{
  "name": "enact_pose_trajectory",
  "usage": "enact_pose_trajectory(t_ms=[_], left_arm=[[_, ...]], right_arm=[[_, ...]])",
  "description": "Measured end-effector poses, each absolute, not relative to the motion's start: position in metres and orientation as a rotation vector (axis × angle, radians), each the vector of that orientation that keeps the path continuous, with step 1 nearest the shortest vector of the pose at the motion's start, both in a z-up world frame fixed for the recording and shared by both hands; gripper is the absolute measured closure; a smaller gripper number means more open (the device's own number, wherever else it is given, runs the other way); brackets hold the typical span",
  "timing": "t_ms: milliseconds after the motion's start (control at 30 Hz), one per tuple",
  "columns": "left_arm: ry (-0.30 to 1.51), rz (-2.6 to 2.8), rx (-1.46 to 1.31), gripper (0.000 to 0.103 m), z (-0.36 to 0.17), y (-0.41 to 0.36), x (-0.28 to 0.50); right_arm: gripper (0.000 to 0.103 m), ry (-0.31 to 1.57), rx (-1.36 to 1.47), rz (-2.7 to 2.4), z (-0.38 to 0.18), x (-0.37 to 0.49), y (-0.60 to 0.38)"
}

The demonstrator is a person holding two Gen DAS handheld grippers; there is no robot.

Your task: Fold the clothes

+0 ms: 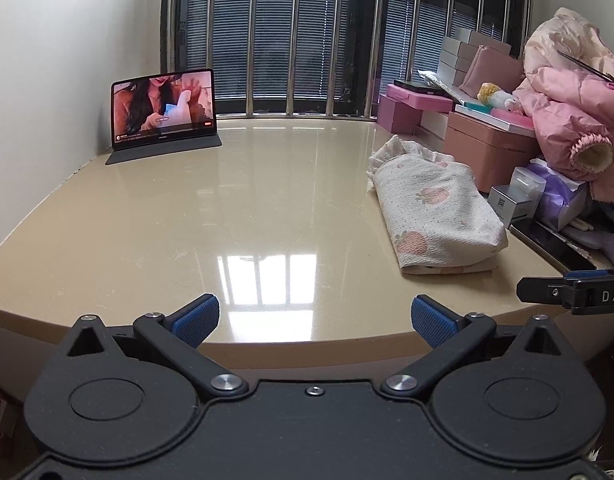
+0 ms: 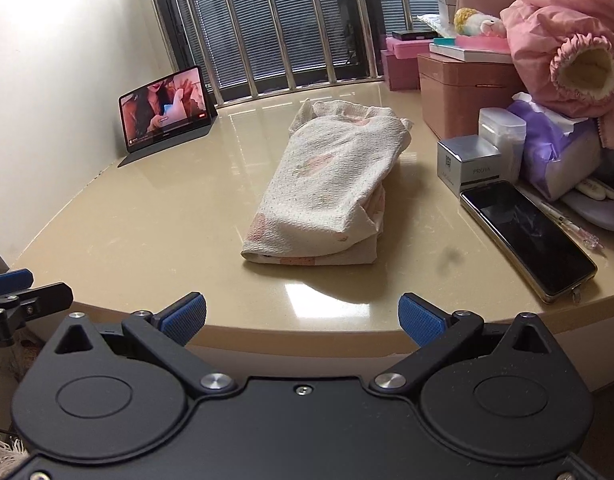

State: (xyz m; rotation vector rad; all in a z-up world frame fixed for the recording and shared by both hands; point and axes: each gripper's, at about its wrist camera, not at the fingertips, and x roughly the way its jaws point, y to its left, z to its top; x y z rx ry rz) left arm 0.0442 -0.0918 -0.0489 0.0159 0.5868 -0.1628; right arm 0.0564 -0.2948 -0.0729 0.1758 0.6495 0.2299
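A white garment with pink strawberry prints (image 2: 327, 188) lies folded into a long bundle on the beige table (image 2: 147, 216); the left wrist view shows that same garment (image 1: 435, 208) at the table's right side. My right gripper (image 2: 303, 318) hangs open at the table's front edge, short of the bundle, with nothing between its blue pads. My left gripper (image 1: 315, 320) is open too, over the front edge and well left of the garment. The right gripper's tip (image 1: 571, 294) shows at the right edge of the left wrist view.
A tablet (image 2: 167, 110) playing video stands at the back left by the wall. Pink boxes (image 2: 463, 92), a pink padded jacket (image 2: 563, 40), a tissue pack (image 2: 555, 156), small boxes (image 2: 467, 164) and a phone (image 2: 527, 236) crowd the right side. Window bars (image 1: 291, 36) run behind.
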Motion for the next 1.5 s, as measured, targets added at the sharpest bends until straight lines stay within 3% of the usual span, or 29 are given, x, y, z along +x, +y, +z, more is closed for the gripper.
enact_pose_trajectory(t_ms=[233, 433, 567, 800, 1033, 1167, 1233, 1267, 1300, 1333, 1367, 1500], left_arm=[[0.636, -0.216, 0.03, 0.0, -0.045, -0.113, 0.077], [0.726, -0.238, 0.043, 0.0, -0.039, -0.147, 0.163], [0.889, -0.299, 0.053, 0.0, -0.065, -0.168, 0.224], [0.938, -0.303, 0.08, 0.005, -0.096, -0.189, 0.257], [0.946, -0.377, 0.139, 0.021, -0.105, -0.202, 0.262], [0.929, -0.426, 0.147, 0.041, -0.105, -0.203, 0.258], [0.913, -0.448, 0.148, 0.052, -0.104, -0.205, 0.254], [0.904, -0.458, 0.149, 0.064, -0.104, -0.204, 0.252], [0.896, -0.449, 0.148, 0.069, -0.103, -0.203, 0.25], [0.889, -0.439, 0.146, 0.079, -0.101, -0.202, 0.249], [0.883, -0.421, 0.141, 0.085, -0.1, -0.199, 0.248], [0.824, -0.374, 0.085, 0.089, -0.082, -0.168, 0.241]], right_arm=[[0.0, 0.627, 0.265, 0.252, -0.067, 0.086, -0.317], [0.0, 0.49, 0.357, 0.269, -0.025, 0.161, -0.338], [0.0, 0.573, 0.339, 0.253, -0.033, 0.222, -0.326], [0.0, 0.71, 0.284, 0.167, -0.077, 0.28, -0.311], [0.0, 0.763, 0.3, 0.166, -0.104, 0.301, -0.307], [0.0, 0.764, 0.216, 0.156, -0.104, 0.301, -0.293], [0.009, 0.764, 0.203, 0.173, -0.102, 0.298, -0.286], [0.014, 0.762, 0.204, 0.187, -0.1, 0.296, -0.284], [0.038, 0.756, 0.233, 0.213, -0.099, 0.295, -0.284], [0.073, 0.747, 0.302, 0.25, -0.098, 0.293, -0.287], [0.08, 0.739, 0.375, 0.281, -0.098, 0.292, -0.291], [0.086, 0.704, 0.383, 0.327, -0.082, 0.288, -0.272]])
